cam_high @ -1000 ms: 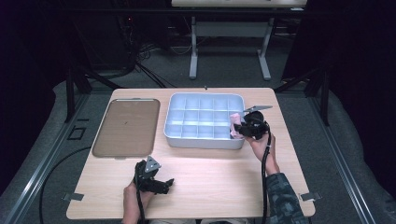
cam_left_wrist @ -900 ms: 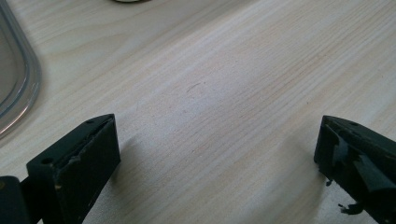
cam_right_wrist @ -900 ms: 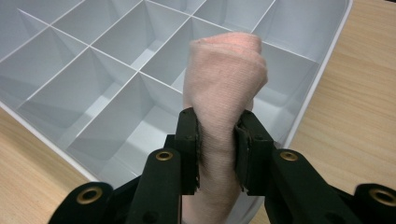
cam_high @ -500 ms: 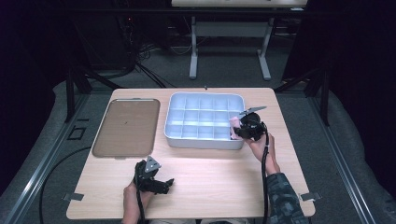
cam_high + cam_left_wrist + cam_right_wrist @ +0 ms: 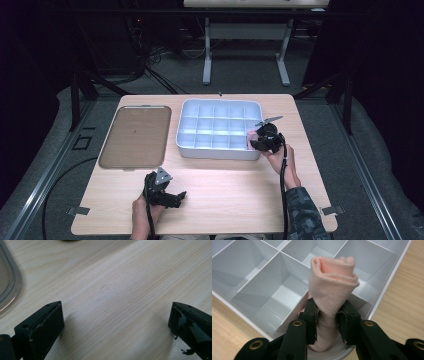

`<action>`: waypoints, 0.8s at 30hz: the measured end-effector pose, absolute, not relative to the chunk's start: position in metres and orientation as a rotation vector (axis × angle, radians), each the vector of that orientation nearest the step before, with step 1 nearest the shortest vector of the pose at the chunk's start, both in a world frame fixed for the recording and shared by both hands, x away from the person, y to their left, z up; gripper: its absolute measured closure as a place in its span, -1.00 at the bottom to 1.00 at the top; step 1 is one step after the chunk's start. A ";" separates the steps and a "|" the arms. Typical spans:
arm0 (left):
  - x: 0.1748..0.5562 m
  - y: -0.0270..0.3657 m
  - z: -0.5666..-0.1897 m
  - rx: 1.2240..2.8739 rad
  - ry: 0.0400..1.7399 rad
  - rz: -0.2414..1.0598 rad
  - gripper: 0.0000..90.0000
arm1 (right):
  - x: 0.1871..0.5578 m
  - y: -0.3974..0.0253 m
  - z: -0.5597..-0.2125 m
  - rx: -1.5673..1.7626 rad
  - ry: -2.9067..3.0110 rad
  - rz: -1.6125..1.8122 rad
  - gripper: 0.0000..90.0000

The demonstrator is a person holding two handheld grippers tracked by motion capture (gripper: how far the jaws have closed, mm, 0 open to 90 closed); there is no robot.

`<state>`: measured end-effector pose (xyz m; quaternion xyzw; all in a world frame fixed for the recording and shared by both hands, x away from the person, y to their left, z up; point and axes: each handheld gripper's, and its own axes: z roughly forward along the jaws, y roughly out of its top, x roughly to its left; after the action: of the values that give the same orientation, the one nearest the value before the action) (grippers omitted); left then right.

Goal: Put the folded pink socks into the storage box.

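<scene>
We see a pale wooden worktop [image 5: 225, 190] carrying a white divided tray [image 5: 218, 107] and, to its left, a flat brown tray [image 5: 132, 135] with a clear rim.

The right gripper [image 5: 328, 322] has its fingers [image 5: 312, 317] closed tight on a rolled pink cloth [image 5: 332, 282], pinching it about midway so that the folded end stands up above them. In the right gripper view the roll hangs over the corner of the divided tray nearest the gripper, its lower end down inside the corner compartment or just above its floor; we cannot tell which. In the high view that gripper [image 5: 260, 140] sits at the tray's near right corner, with a spot of pink at its tip and the person's right hand [image 5: 280, 160] behind it.

The left gripper [image 5: 172, 197] rests low on the near part of the worktop, held by the left hand [image 5: 145, 207], well apart from both trays. In the left gripper view its fingers [image 5: 42, 327] are spread wide with bare wood between them and nothing held. The rim of the brown tray [image 5: 12, 280] curves past at the upper left.
</scene>
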<state>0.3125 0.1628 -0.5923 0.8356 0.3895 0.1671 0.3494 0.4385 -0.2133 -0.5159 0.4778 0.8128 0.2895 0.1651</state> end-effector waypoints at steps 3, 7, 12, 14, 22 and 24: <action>0.313 0.163 -0.592 2.165 1.009 0.433 -1.00 | 0.435 -0.215 -0.512 1.359 2.300 0.857 0.38; 0.313 0.163 -0.592 2.165 1.009 0.433 -1.00 | 0.429 -0.219 -0.506 1.360 2.287 0.920 0.20; 0.313 0.163 -0.592 2.165 1.009 0.433 -1.00 | 0.421 -0.222 -0.495 1.335 2.238 0.991 0.11; 0.313 0.163 -0.592 2.165 1.009 0.433 -1.00 | 0.421 -0.222 -0.489 1.326 2.228 1.008 0.11; 0.313 0.163 -0.592 2.165 1.009 0.433 -1.00 | 0.432 -0.210 -0.487 1.326 2.272 0.953 0.20; 0.313 0.163 -0.592 2.165 1.009 0.433 -1.00 | 0.435 -0.208 -0.492 1.339 2.287 0.927 0.34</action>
<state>0.3125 0.1628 -0.5923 0.8356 0.3896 0.1671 0.3494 0.4346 -0.2078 -0.4924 0.4702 0.8032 0.3257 0.1664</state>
